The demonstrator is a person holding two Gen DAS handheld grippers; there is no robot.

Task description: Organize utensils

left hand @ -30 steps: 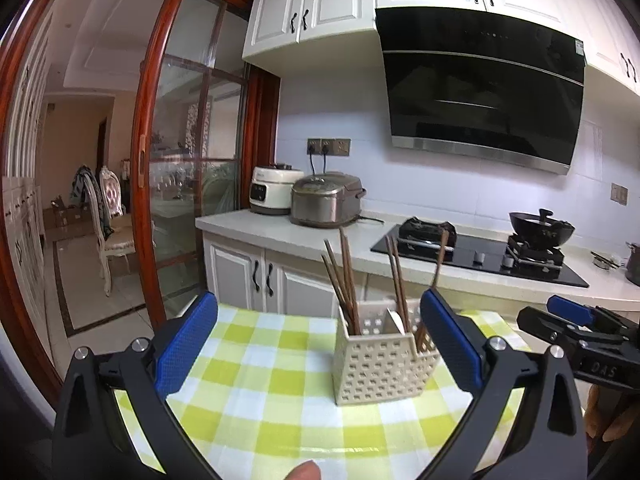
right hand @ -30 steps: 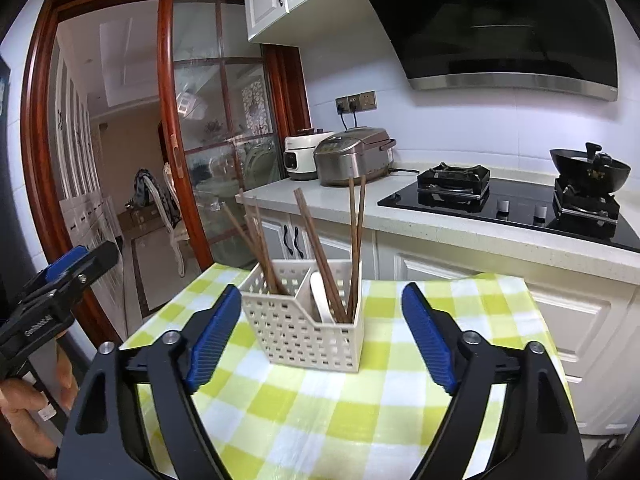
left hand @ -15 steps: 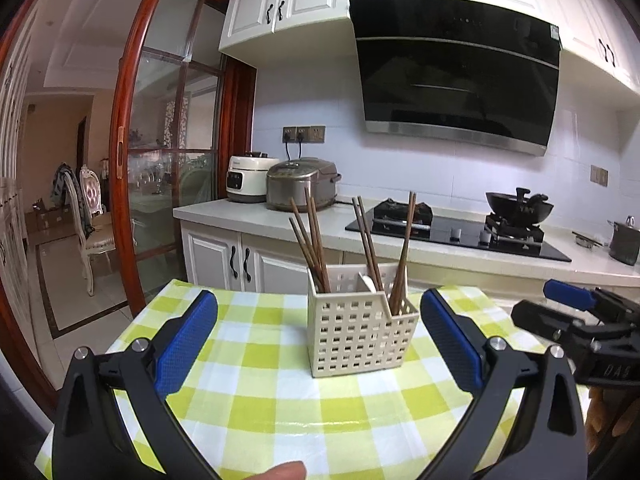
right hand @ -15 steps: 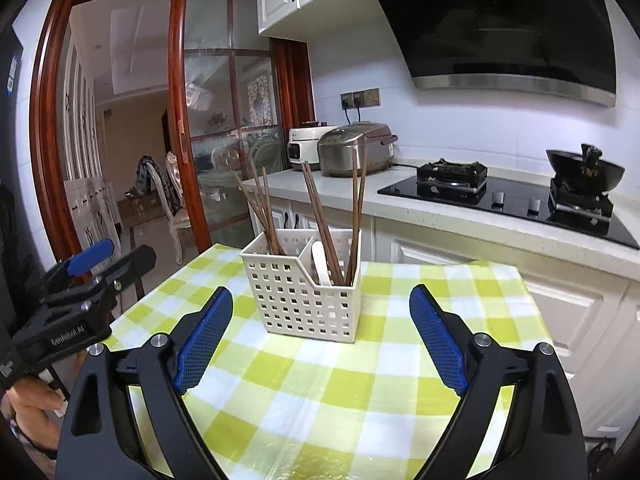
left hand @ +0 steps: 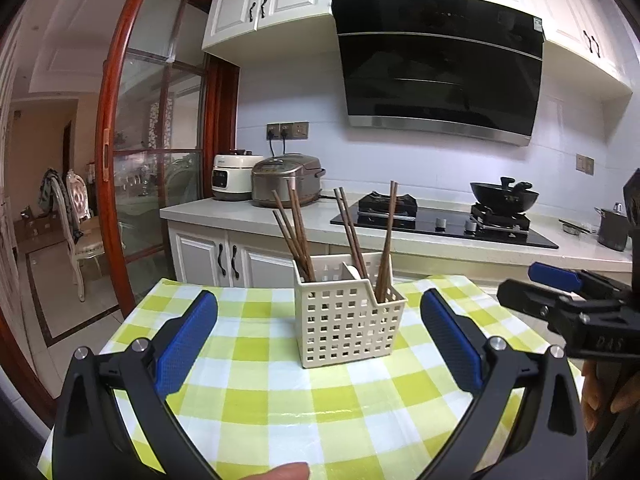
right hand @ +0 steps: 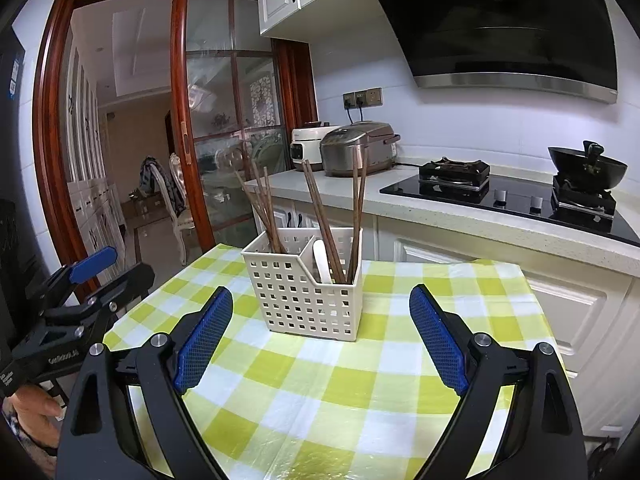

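A cream perforated utensil caddy (left hand: 349, 317) is standing upright on a table draped in a green-and-white checked tablecloth (left hand: 256, 396), toward the far edge of the table, the edge nearest the kitchen counter (left hand: 400, 236). A divider is splitting the caddy into two compartments. In the left compartment a bundle of dark wooden chopsticks (left hand: 294, 232) is standing on end, long axes near vertical and tops leaning leftward. In the right compartment more chopsticks (right hand: 334, 216) are rising, some leaning left and some nearly straight up, so that their tops are spreading apart; beside them a white spoon (right hand: 322, 266) is standing with its end pointing up, only just clearing the rim.

The left gripper (left hand: 320, 344) is hovering over the near part of the table with its blue-padded jaws spread wide, holding nothing, the caddy framed between them but well apart from both pads. The right gripper (right hand: 320, 340) is likewise gaping wide and empty, facing the caddy from the table's near edge.

In the right wrist view, the side of the left gripper is showing pale lettering too small to read. In the left wrist view, the right gripper's body is bearing raised characters that look like "DAS", though I cannot tell for certain.
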